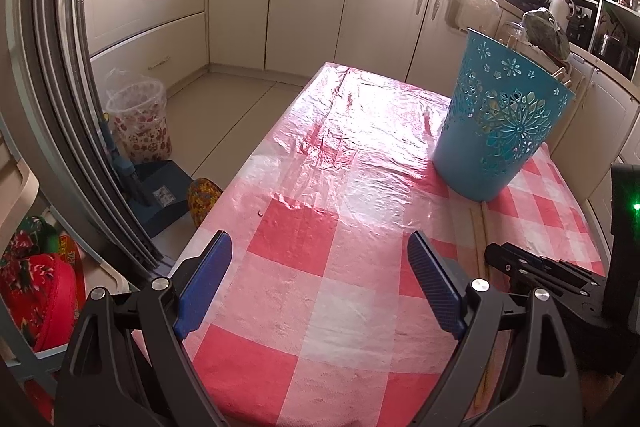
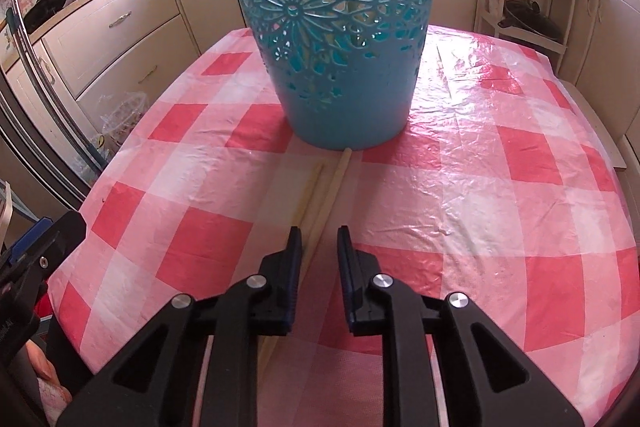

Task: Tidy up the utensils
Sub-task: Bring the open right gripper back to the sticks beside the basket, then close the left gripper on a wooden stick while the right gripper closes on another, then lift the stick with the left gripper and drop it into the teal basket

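Two pale wooden chopsticks (image 2: 331,187) lie side by side on the pink checked tablecloth (image 2: 500,155), their far ends near the foot of a blue cut-out plastic basket (image 2: 340,39). My right gripper (image 2: 319,247) is low over them, its jaws narrow. One chopstick runs between the pads and the other passes under the left finger. A gap still shows beside the stick. In the left wrist view my left gripper (image 1: 320,283) stands wide open over bare cloth with nothing in it. There the basket (image 1: 500,123) is at the right, with the chopsticks (image 1: 480,227) and the right gripper (image 1: 498,255) below it.
More sticks poke from the basket's rim. The table's left edge drops to the floor, where a lined waste bin (image 1: 138,123) and a blue dustpan (image 1: 164,195) stand by a fridge door (image 1: 60,99). A white rack (image 2: 528,7) stands behind the table.
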The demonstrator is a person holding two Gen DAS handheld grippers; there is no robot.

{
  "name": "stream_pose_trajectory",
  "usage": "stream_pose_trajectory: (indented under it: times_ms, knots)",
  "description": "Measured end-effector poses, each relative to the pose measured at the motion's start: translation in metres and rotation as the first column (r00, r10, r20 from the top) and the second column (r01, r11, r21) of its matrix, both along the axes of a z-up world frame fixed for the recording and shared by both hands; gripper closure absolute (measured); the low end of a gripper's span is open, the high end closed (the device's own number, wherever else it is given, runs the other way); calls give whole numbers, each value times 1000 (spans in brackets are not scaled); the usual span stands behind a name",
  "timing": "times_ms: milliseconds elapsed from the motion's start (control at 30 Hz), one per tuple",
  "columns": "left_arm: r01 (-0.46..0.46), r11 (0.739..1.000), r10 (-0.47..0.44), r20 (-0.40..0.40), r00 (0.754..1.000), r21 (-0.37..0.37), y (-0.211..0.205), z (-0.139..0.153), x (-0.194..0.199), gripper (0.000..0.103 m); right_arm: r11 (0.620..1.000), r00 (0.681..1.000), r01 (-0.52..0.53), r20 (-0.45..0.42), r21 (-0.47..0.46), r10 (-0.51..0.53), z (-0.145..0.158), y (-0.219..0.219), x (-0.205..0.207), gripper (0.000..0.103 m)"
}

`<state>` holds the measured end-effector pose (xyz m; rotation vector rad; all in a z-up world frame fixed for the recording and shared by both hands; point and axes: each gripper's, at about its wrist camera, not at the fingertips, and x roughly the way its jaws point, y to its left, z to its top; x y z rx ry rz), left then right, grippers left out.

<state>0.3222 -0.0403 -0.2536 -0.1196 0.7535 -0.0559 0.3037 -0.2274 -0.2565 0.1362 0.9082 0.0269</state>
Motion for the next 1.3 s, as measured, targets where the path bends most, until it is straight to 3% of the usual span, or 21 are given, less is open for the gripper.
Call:
stream_pose_trajectory:
  times_ms: [200, 333, 500, 633, 800, 900, 967, 1000, 1167, 1300]
  knots:
    - [76, 997, -76, -19, 997, -17, -13, 2, 1, 18, 997, 998, -65, -20, -38, 64, 2, -16, -16, 93]
    - [194, 981, -193, -64, 979, -2, -46, -1, 9, 18, 994, 995, -102, -22, -36, 101, 3, -36, -32, 93]
    - [326, 941, -314, -122, 941, 89, -103, -12, 21, 18, 999, 999, -49, -6, 18, 49, 3, -68, -45, 93]
    - [354, 931, -337, -165, 927, 90, -128, -18, 35, 21, 997, 1000, -20, 14, 71, 20, 3, -76, -49, 93]
    - [336, 938, -311, -219, 925, 84, -141, -27, 55, 34, 997, 1000, 6, 26, 82, -8, 2, -76, -41, 90]
    - [334, 939, -308, -233, 922, 84, -144, -32, 58, 53, 997, 999, 14, 29, 70, -16, 2, -76, -37, 91]
    - [348, 932, -320, -215, 923, 103, -147, -32, 55, 90, 999, 1000, -4, 31, 44, 2, 2, -73, -35, 91]
    - [358, 929, -333, -213, 919, 94, -146, -33, 54, 96, 999, 999, -16, 29, 34, 15, 3, -72, -35, 93]
    - [310, 951, -303, -200, 932, 6, -126, -34, 57, 98, 996, 996, -87, 36, 28, 86, 6, -71, -30, 95]
    - [301, 953, -300, -213, 930, -28, -112, -33, 56, 97, 995, 996, -84, 18, 47, 83, 6, -75, -28, 94]
